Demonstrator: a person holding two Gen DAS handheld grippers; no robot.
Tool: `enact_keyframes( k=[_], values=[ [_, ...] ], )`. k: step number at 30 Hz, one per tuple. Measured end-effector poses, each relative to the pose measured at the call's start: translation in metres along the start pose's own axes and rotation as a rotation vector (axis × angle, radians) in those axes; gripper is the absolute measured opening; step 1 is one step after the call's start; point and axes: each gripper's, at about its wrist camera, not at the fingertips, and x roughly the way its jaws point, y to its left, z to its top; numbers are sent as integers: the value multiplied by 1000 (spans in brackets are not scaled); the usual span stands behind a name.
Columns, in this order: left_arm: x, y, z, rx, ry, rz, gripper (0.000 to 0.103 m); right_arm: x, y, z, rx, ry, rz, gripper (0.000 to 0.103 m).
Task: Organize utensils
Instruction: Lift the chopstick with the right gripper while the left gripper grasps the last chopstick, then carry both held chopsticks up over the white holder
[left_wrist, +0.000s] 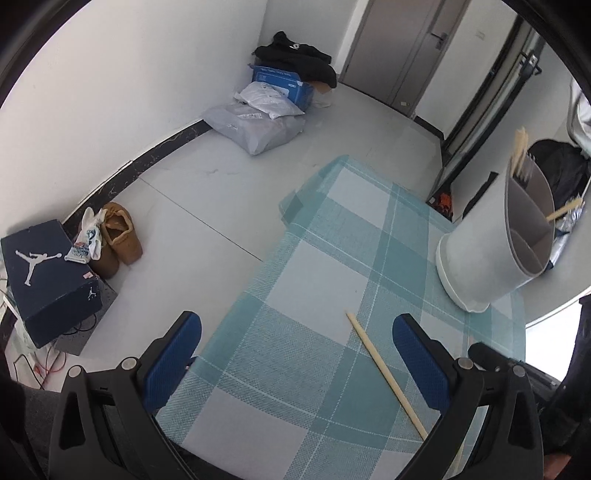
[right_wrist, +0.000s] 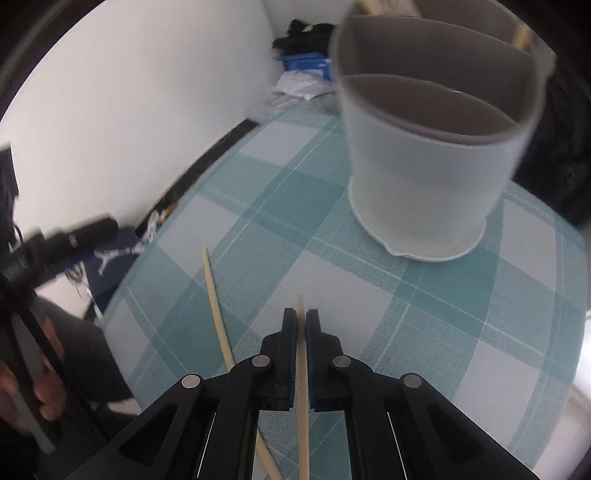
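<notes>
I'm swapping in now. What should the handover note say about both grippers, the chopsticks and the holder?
Right gripper: shut on one chopstick, pointed toward the utensil holder.
Left gripper: open, holding nothing, above the second chopstick lying on the checked tablecloth.
Holder stands upright on the cloth; some sticks already sit in its far compartments, the near ones look empty.
Left to do: drop the held chopstick in, then pick up and add the loose one.

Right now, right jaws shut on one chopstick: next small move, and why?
Probably carry the held chopstick up toward the divided holder and tip it into a compartment. The right gripper already clamps it, the holder stands just ahead, and other sticks already stand in the back section.
</notes>
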Motion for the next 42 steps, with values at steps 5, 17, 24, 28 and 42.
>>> enact_keyframes(
  k=[5, 17, 24, 28, 42],
  values=[
    [22, -20, -9, 46, 116, 14, 102, -27, -49, -3, 257, -100, 126, 4],
    [49, -53, -17, 175, 146, 199, 84, -60, -78, 1, 309, -233, 193, 4],
    [50, -71, -16, 150, 127, 177, 20, -63, -75, -2, 290, -246, 180, 4],
    [55, -83, -15, 126, 137, 142, 3, -80, -83, 2, 292, -294, 178, 4],
    [-5, -84, 6, 34, -119, -70, 2, -94, -72, -3, 213, -367, 99, 4]
  ],
)
